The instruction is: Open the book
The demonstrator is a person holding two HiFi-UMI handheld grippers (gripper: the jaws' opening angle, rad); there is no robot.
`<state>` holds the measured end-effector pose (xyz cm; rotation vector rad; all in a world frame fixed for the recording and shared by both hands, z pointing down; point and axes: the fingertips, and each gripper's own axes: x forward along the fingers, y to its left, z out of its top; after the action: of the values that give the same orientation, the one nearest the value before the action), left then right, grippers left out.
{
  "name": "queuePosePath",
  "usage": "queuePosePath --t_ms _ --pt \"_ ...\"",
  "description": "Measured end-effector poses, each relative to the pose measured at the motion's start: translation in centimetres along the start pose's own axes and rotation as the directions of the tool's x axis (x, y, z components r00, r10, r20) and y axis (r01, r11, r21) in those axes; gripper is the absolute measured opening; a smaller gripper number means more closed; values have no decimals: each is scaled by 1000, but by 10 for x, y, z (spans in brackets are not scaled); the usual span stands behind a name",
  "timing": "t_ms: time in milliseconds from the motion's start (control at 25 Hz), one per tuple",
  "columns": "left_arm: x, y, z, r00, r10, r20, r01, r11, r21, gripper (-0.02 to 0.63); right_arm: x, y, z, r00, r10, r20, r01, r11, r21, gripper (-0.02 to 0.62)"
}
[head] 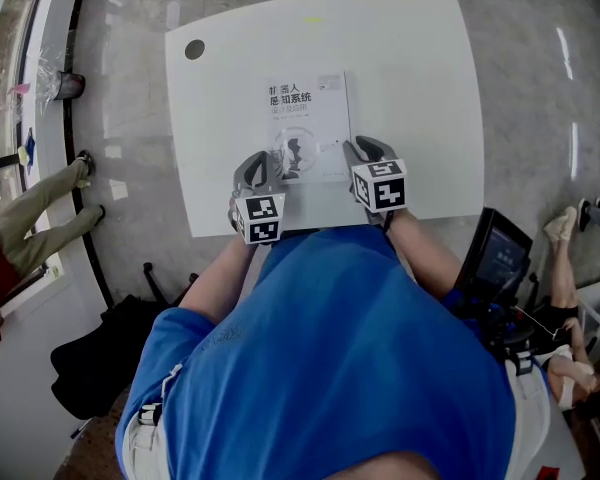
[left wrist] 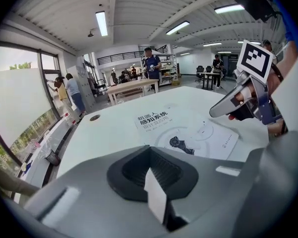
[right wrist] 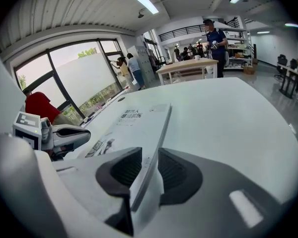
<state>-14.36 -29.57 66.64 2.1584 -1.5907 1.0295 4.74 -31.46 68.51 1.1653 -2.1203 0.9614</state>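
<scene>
A white book [head: 308, 118] with dark print on its cover lies closed and flat on the white table [head: 420, 88]. My left gripper [head: 260, 168] hangs over the book's near left corner, its jaws shut and holding nothing; the book [left wrist: 188, 128] lies just beyond it. At the book's near right edge is my right gripper [head: 358, 150], with its jaws open. In the right gripper view that edge of the book [right wrist: 134, 123] runs into the gap between the jaws [right wrist: 149, 157], and the pads do not press on it. Each gripper view shows the other gripper [left wrist: 233, 103] [right wrist: 69, 135] close by.
The table has a round cable hole [head: 195, 49] at its far left corner. A seated person's legs [head: 40, 208] are at the left by the window. A black bag [head: 100, 358] lies on the floor, and a dark screen [head: 498, 258] stands at the right.
</scene>
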Motion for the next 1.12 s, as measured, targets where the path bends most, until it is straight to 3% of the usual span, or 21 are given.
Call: queuePosePath --t_ms 520,1120 --pt "-1 -3 -13 996 -51 -77 51 999 3 6 8 0 12 994 48 -96 -36 992 120 93" --pt "5 -4 -20 992 -69 -106 70 998 9 6 7 2 10 988 121 -99 -101 978 184 92"
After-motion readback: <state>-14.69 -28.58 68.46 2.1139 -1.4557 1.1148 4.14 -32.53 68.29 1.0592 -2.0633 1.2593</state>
